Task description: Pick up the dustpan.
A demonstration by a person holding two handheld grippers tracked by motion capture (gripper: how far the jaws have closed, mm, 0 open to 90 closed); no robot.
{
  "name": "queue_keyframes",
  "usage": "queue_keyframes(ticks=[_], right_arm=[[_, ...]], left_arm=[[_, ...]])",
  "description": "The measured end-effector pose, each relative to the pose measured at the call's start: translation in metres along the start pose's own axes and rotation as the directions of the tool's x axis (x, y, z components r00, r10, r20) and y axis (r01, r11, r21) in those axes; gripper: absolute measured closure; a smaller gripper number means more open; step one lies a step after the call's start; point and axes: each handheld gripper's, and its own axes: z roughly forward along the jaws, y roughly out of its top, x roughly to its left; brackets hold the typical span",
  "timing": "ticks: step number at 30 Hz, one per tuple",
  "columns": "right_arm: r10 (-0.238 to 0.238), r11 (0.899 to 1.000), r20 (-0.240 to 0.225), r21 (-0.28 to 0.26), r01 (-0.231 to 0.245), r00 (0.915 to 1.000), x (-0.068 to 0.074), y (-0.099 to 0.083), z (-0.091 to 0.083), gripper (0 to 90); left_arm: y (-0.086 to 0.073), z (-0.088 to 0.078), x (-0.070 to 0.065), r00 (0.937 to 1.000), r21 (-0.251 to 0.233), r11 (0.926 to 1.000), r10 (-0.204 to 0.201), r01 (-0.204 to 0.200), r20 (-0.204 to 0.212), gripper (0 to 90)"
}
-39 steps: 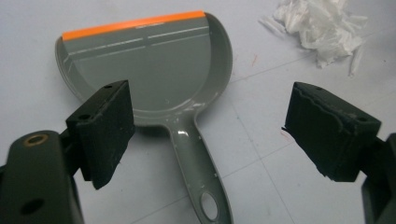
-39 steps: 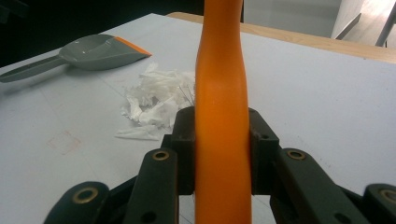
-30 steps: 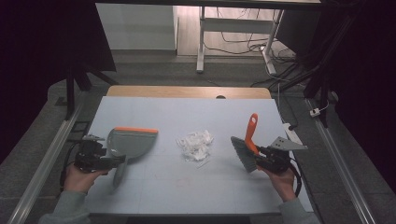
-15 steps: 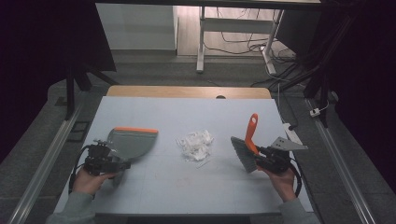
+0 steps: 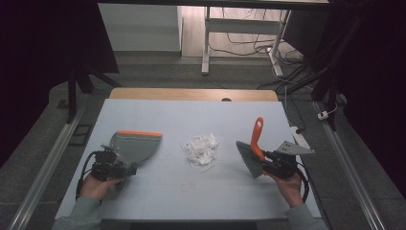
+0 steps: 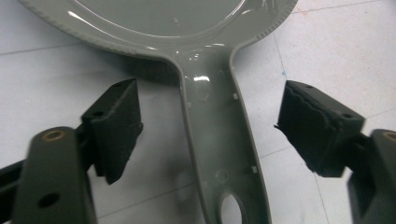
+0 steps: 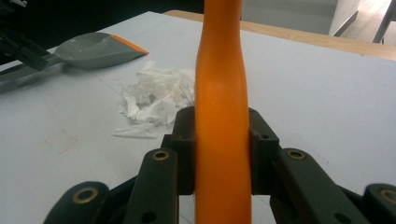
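The glossy grey plastic dustpan (image 5: 135,146) with its orange lip is lying flat on the pale table (image 5: 158,191), its smooth handle sitting between the left claw (image 6: 208,135), whose ridged pads have just been closing without touching it. The right claw (image 7: 222,140) is clenching the orange-handled brush (image 5: 253,151) near crumpled white paper scraps (image 5: 200,147); the right gripper view is showing the grip closely.

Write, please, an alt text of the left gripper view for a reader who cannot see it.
The left tool hangs over the grey dustpan's handle, its two black jaws open on either side and not touching it; they have just been closing. The handle runs up to the dustpan, which lies on the pale table.
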Motion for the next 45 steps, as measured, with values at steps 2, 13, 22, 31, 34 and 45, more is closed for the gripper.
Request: queue_keyframes(ticks=[2, 13, 22, 31, 34, 45], right_arm=[[-0.002, 1.0, -0.002, 0.002, 0.002, 1.0, 0.0, 0.0, 0.0, 70.2], [-0.003, 1.0, 0.002, 0.008, 0.003, 1.0, 0.001, -0.001, 0.0, 70.2], [-0.005, 1.0, 0.002, 0.01, 0.005, 1.0, 0.001, -0.001, 0.0, 70.2], [-0.005, 1.0, 0.003, 0.01, 0.005, 1.0, 0.001, -0.001, 0.0, 70.2], [-0.006, 1.0, 0.005, 0.01, 0.006, 1.0, 0.001, -0.001, 0.0, 70.2], [-0.004, 1.0, 0.002, 0.006, 0.004, 1.0, 0.0, -0.001, -0.001, 70.2]], left_arm=[[0.0, 0.002, 0.001, 0.9999, -0.005, 0.9999, -0.012, 0.012, -0.002, 26.1], [0.0, 0.008, 0.003, 0.9991, -0.023, 0.9989, -0.041, 0.041, 0.011, 37.5], [0.0, 0.011, 0.005, 0.9982, -0.04, 0.9979, -0.049, 0.051, 0.034, 51.5], [0.0, 0.01, 0.007, 0.9973, -0.046, 0.9969, -0.062, 0.064, 0.039, 60.5], [0.0, 0.009, 0.008, 0.9966, -0.054, 0.996, -0.07, 0.072, 0.043, 60.9], [-0.001, 0.003, 0.013, 0.9956, -0.083, 0.9939, -0.067, 0.073, 0.065, 61.5]])
